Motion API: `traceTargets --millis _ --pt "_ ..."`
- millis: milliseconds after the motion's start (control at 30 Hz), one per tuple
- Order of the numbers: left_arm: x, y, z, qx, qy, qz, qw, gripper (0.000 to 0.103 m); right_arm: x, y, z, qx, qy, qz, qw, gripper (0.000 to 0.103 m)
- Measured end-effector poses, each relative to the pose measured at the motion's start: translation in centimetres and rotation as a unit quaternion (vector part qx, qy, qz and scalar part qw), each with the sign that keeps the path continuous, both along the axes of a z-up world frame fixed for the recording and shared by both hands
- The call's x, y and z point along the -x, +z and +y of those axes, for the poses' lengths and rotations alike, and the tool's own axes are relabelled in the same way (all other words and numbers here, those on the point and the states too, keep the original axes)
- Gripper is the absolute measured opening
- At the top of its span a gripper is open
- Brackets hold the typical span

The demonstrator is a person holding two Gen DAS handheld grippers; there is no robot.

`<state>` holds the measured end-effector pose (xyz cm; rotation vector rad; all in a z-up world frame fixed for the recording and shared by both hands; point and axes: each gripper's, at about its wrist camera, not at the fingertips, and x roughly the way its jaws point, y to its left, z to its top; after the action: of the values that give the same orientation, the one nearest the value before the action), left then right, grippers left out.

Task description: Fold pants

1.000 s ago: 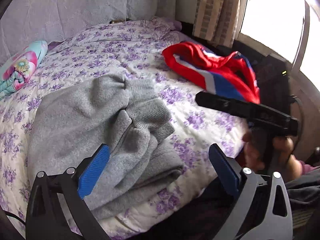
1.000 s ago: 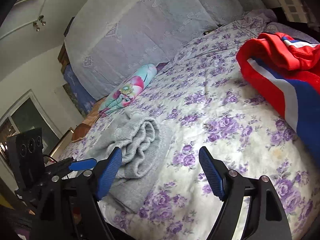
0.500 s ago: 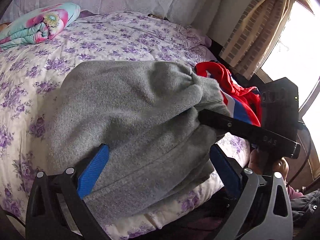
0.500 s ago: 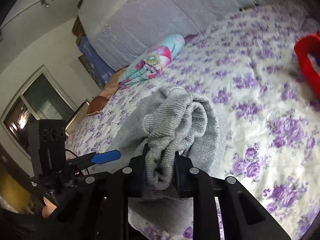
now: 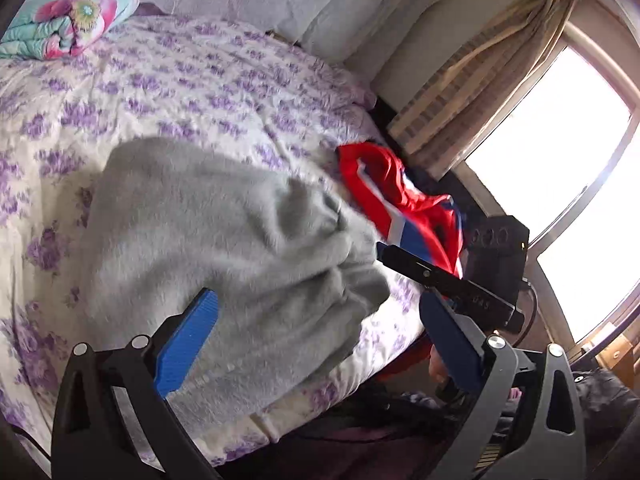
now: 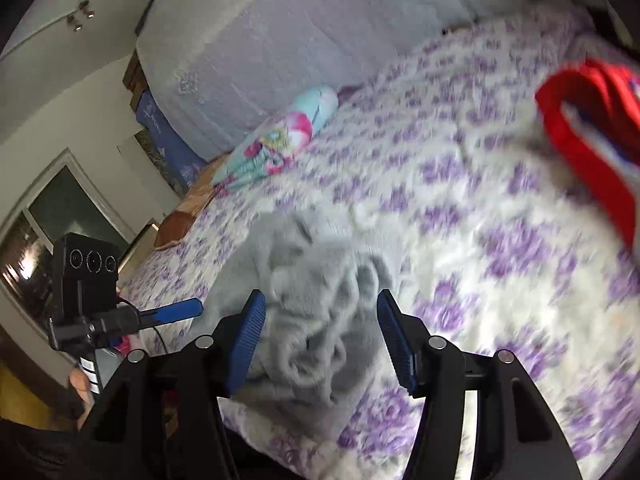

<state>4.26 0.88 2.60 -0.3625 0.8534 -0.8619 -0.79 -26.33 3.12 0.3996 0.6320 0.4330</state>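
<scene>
Bed (image 5: 208,80) w/ purple-floral cover fills room; pale draped headboard (image 6: 304,40) behind, striped curtain (image 5: 472,92) beside bright window (image 5: 560,168), white wall (image 6: 80,96), dark glass door (image 6: 68,208) at left

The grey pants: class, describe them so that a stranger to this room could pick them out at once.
Start at the bed with the purple-flowered cover. Near its front edge lies a bunched heap, the grey pants. Unlike the red, white and blue garment beside them, they are plain grey and fuzzy.

You can read only one marking: pale embossed characters, roughly "DAS", on the black plastic finger bar of the right gripper (image 5: 472,300); blurred, reading uncertain.
</scene>
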Motion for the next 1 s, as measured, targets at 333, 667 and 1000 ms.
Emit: traceTargets --millis 333,667,1000 --pt "-3.3 -7.1 -1.5 -0.070 0.066 0.014 0.9953 0.098 -10.5 -4.4 5.6 0.066 0.054 0.116 0.989 0.071" --pt "-3.6 -3.6 8.2 -0.009 0.100 0.064 0.9929 0.098 -3.5 -1.6 -1.1 -0.019 0.019 0.080 0.996 0.100" --pt "-7.0 -9.5 3.1 -0.019 0.030 0.116 0.9926 0.098 -6.5 -9.1 -0.1 -0.176 0.092 0.190 0.961 0.100"
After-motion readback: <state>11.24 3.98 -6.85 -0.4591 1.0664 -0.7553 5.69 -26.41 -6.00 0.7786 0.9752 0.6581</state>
